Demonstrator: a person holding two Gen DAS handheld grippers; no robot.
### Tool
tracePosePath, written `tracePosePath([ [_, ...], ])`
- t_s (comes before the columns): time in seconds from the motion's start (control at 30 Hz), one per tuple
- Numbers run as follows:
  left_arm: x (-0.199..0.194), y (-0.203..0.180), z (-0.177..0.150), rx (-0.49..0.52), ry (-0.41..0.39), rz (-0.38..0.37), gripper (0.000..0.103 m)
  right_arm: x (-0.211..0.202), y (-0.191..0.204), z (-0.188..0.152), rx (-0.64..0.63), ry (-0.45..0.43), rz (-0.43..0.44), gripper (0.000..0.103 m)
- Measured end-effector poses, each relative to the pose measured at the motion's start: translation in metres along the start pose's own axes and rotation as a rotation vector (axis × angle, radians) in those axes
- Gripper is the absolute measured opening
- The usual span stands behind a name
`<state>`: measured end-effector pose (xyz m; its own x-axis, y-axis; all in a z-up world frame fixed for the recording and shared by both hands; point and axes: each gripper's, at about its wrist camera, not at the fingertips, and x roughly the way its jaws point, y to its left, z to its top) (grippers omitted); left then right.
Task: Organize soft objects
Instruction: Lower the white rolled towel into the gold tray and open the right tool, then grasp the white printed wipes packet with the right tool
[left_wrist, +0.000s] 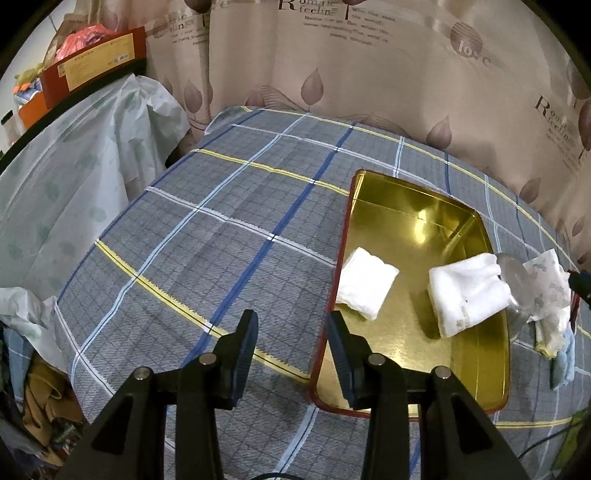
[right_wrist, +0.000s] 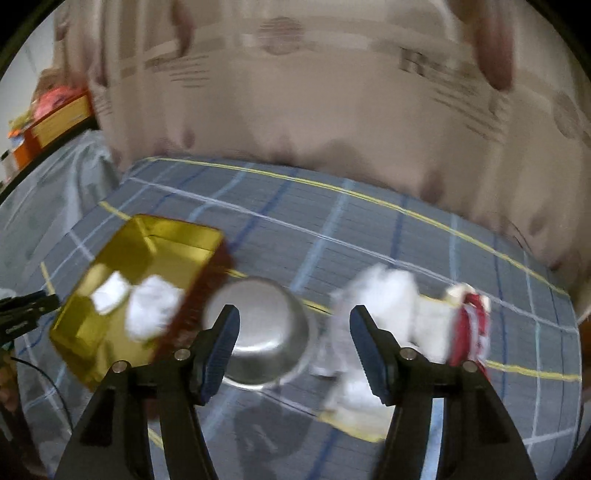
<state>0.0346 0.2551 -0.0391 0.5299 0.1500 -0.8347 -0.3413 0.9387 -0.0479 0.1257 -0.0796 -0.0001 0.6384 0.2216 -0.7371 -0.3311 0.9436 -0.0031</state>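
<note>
right wrist view: right gripper (right_wrist: 291, 325) tilts down over the bowl (right_wrist: 258, 332), fingers apart, empty; left gripper (left_wrist: 291, 332) likewise.

The whole right wrist view is smearing with motion blur, so the heap of white cloths (right_wrist: 373, 317) and the red-and-white item (right_wrist: 471, 328) beside it are losing their outlines. The steel bowl (left_wrist: 515, 291) is showing only as a grey smear in the left wrist view (likewise the printed cloths (left_wrist: 550, 295) beyond it), running off toward the right edge.
</note>
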Motion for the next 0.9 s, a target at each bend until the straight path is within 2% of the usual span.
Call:
tracePosePath([
  [0.1, 0.000, -0.001, -0.001, 0.006, 0.000, 0.001, 0.040, 0.006, -0.027, -0.004, 0.044, 0.038, -0.011, 0.050],
  [0.3, 0.001, 0.000, -0.001, 0.007, 0.004, 0.000, 0.040, 0.027, -0.046, -0.011, 0.076, 0.083, -0.001, 0.045],
  [0.47, 0.002, 0.000, -0.002, 0.011, 0.009, 0.002, 0.040, 0.046, -0.043, -0.013, 0.077, 0.118, 0.005, 0.037],
  [0.73, 0.005, -0.002, -0.002, 0.023, 0.011, 0.006, 0.040, 0.073, -0.042, -0.009, 0.086, 0.149, 0.000, 0.032],
  [0.9, 0.005, -0.003, -0.003, 0.029, 0.011, 0.008, 0.040, 0.085, -0.038, -0.009, 0.071, 0.157, -0.015, 0.020],
])
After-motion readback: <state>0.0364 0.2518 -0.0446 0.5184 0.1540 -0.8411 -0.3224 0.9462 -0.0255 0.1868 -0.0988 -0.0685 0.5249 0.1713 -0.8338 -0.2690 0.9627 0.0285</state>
